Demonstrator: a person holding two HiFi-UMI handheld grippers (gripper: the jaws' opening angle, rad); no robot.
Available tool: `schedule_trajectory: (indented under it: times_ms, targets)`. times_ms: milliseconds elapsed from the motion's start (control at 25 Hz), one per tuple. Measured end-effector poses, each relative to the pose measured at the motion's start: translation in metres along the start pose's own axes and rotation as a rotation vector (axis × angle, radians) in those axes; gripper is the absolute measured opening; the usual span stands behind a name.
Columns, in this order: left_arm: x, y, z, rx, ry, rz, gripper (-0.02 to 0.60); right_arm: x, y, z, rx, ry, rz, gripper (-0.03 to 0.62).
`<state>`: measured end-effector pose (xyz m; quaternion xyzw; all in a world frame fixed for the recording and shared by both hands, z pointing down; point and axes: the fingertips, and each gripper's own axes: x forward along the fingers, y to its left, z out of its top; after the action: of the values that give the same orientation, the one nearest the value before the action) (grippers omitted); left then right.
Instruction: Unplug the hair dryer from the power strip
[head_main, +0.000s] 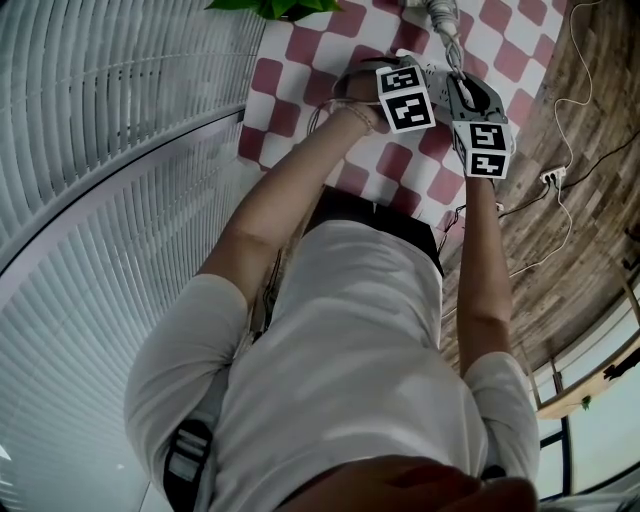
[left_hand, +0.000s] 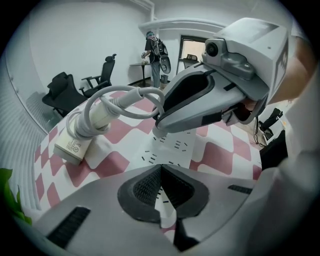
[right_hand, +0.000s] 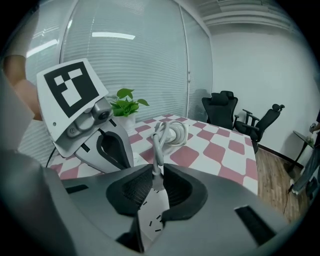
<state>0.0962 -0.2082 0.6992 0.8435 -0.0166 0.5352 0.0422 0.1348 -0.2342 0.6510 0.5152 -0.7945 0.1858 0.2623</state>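
The right claw (right_hand: 158, 172) is nearly closed. Its pads pinch the white plug (right_hand: 157, 184), which sits in the power strip (right_hand: 150, 215) directly under the jaws. From the plug the cord (right_hand: 159, 145) runs toward 12 o'clock to the hair dryer (right_hand: 175, 134), which lies wrapped in its own cable on the checked tablecloth (right_hand: 220, 160), well apart from this claw. The left claw (left_hand: 160, 169) has its jaws together on nothing, tips pointing down over the strip. Whether they touch it I cannot tell. It stands just beside the right claw, at that claw's 10 o'clock.
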Motion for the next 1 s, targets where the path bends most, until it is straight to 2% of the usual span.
schedule_trajectory:
  times_ms: [120,240,320,760,1000]
  targets:
    - [-0.001,0.001,0.001,-0.006,-0.013,-0.001,0.031,-0.001,-0.002,0.001,0.002,0.005,-0.004,0.086]
    - [0.000,0.002,-0.001,-0.003,-0.031,0.006,0.031,0.000,-0.004,-0.001,0.018,0.010,-0.001,0.140]
    - [0.000,0.002,-0.002,0.004,-0.050,0.026,0.031,-0.001,-0.003,-0.002,0.016,0.014,0.004,0.152]
    - [-0.013,-0.005,-0.006,-0.089,-0.160,0.104,0.031,-0.020,-0.001,0.002,0.003,-0.004,0.027,0.158]
    - [-0.032,-0.006,0.004,-0.141,-0.258,0.133,0.031,-0.037,0.001,0.007,-0.004,-0.029,0.019,0.156]
